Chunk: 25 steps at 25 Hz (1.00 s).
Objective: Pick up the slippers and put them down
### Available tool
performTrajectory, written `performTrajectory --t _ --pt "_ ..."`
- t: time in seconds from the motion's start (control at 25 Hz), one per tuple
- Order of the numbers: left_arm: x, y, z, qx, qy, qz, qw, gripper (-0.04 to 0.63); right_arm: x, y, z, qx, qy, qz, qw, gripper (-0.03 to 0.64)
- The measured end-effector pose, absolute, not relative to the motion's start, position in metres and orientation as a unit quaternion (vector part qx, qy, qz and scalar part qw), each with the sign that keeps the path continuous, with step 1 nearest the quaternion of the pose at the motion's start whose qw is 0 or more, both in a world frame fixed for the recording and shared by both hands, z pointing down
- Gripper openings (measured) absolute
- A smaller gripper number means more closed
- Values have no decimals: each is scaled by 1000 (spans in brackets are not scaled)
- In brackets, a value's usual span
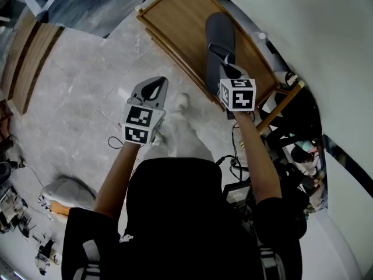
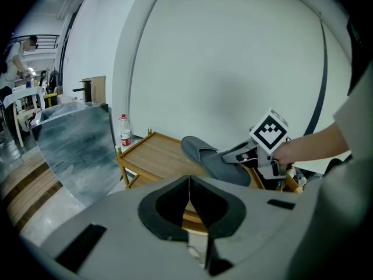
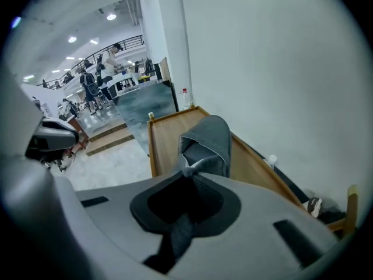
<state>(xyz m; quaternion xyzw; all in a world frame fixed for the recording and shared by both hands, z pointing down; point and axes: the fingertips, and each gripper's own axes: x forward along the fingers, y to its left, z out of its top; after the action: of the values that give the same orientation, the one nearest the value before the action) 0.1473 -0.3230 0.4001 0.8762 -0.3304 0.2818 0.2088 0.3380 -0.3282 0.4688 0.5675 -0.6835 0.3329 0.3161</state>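
**Right gripper holds one grey slipper over the table**

The right gripper (image 1: 225, 70) has its jaws clamped on a grey slipper (image 1: 220, 37). They pinch the fabric edge of the upper at the foot opening. In the right gripper view a fold of that grey fabric runs down between the two pads.

The slipper hangs over the wooden table (image 1: 175, 22), about midway between the table's long rims. Its long axis runs roughly along the table's length, a little skewed to the rims. The closed, rounded toe points away from the person, toward the table's far end, and the heel end lies nearest the gripper. The foot opening faces back toward the gripper's camera.

In the left gripper view the slipper looks lifted off the tabletop and tilted, toe end higher than heel end. Whether the heel touches the wood cannot be told.

The left gripper (image 1: 156, 83) is off the table, out past its near long rim and over the grey floor (image 1: 87, 69), well apart from the slipper. Its jaws are pressed together with nothing between them, and it points toward the table.

A bottle (image 2: 125, 132) stands just beside the table's far corner, close to the white wall (image 2: 233, 69) that runs along the table's other long rim.
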Motion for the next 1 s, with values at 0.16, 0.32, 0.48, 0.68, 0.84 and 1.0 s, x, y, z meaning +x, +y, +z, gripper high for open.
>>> performTrajectory --t 0.16,0.32,0.48,0.68,0.84,1.0 --pt "139 -311 383 878 -325 259 236 8 322 -315 452 564 -695 314 316 17" --pt "124 -296 369 884 -320 251 232 8 299 -300 429 559 -709 287 321 17" --pt "110 -281 359 887 -323 248 219 8 279 -285 409 553 -721 256 330 17" --pt "91 -263 340 889 -332 238 207 8 261 -268 381 553 -731 231 325 17" --pt "76 -248 319 894 -344 217 187 8 248 -251 362 559 -735 224 310 17" --pt "57 -236 305 897 -358 202 166 8 233 -237 345 561 -739 214 306 17"
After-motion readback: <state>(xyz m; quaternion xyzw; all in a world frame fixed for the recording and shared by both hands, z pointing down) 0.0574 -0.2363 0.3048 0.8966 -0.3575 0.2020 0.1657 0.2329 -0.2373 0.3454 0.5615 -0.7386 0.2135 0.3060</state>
